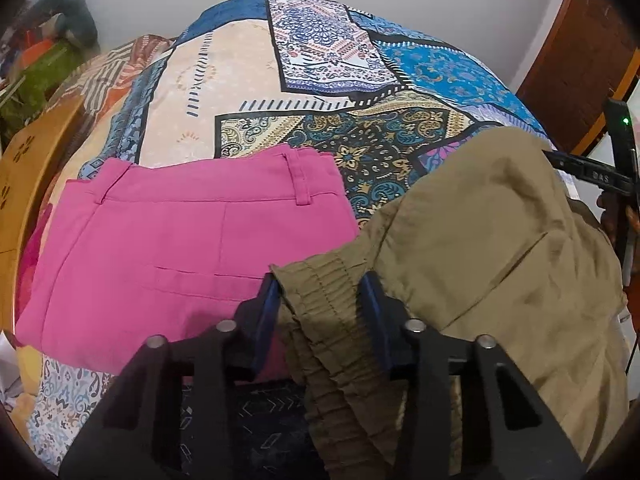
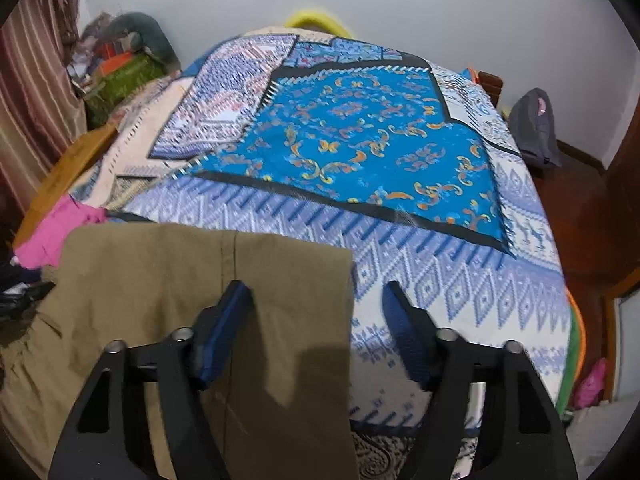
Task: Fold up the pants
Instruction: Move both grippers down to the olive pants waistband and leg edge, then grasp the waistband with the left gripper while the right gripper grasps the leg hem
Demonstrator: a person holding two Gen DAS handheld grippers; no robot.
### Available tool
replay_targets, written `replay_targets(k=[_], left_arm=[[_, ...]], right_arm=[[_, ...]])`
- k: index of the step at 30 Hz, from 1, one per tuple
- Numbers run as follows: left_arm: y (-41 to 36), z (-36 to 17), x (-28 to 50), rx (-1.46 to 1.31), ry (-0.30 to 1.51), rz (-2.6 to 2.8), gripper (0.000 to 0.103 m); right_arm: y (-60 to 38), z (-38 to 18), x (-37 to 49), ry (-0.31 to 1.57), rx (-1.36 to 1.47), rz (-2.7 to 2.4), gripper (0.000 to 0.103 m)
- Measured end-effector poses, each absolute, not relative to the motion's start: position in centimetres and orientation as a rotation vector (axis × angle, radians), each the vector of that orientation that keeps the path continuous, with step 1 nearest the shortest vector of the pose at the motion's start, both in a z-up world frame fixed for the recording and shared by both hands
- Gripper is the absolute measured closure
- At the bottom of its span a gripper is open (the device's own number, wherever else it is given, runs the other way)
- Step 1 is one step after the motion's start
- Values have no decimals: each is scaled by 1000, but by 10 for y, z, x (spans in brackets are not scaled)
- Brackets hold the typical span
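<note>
- Pants (image 1: 500,248) in olive lie on our bed (image 1: 248,92), bunched at the near right of the left wrist view, just beside folded pink pants (image 1: 160,248).
- Our left tongs (image 1: 322,300) pinch the gathered elastic band (image 1: 320,292) of the olive pair, blue pads pressed on either side of it.
- Our right tongs (image 2: 316,300) stand wide, holding nothing; the left pad hangs over the olive cloth (image 2: 160,280), the right pad over the patterned bedspread (image 2: 360,152).
- In the right wrist view, the olive cloth lies flat with a straight far edge and a seam running down its middle.
- A grey bag (image 2: 536,128) sits on the floor past the bed's right edge.
</note>
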State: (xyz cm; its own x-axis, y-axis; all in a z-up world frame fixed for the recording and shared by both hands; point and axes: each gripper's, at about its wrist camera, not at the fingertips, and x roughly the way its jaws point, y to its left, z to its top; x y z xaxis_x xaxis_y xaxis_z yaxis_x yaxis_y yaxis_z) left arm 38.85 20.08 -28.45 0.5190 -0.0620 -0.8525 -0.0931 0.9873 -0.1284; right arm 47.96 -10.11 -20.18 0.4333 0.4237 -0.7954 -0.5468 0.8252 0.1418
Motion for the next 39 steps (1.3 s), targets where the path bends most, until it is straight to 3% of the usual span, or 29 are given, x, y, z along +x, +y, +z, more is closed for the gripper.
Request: replay_targets(k=[1, 4, 6, 21, 30, 39], left_arm=[[200, -283, 388, -152, 1024, 29, 73], [198, -280, 385, -118, 1020, 29, 88], [198, -279, 383, -103, 1015, 35, 93], [190, -205, 381, -35, 881, 83, 98], [167, -132, 329, -13, 780, 33, 100], [144, -92, 257, -5, 729, -23, 100]], right_arm=[[-101, -201, 480, 945, -133, 617, 68], [-98, -200, 481, 932, -147, 592, 88], [-99, -199, 480, 919, -144, 590, 89], [-112, -128, 455, 732, -117, 534, 91], [-145, -64, 386, 630, -46, 541, 91], [-179, -38, 304, 585, 0, 548, 91]])
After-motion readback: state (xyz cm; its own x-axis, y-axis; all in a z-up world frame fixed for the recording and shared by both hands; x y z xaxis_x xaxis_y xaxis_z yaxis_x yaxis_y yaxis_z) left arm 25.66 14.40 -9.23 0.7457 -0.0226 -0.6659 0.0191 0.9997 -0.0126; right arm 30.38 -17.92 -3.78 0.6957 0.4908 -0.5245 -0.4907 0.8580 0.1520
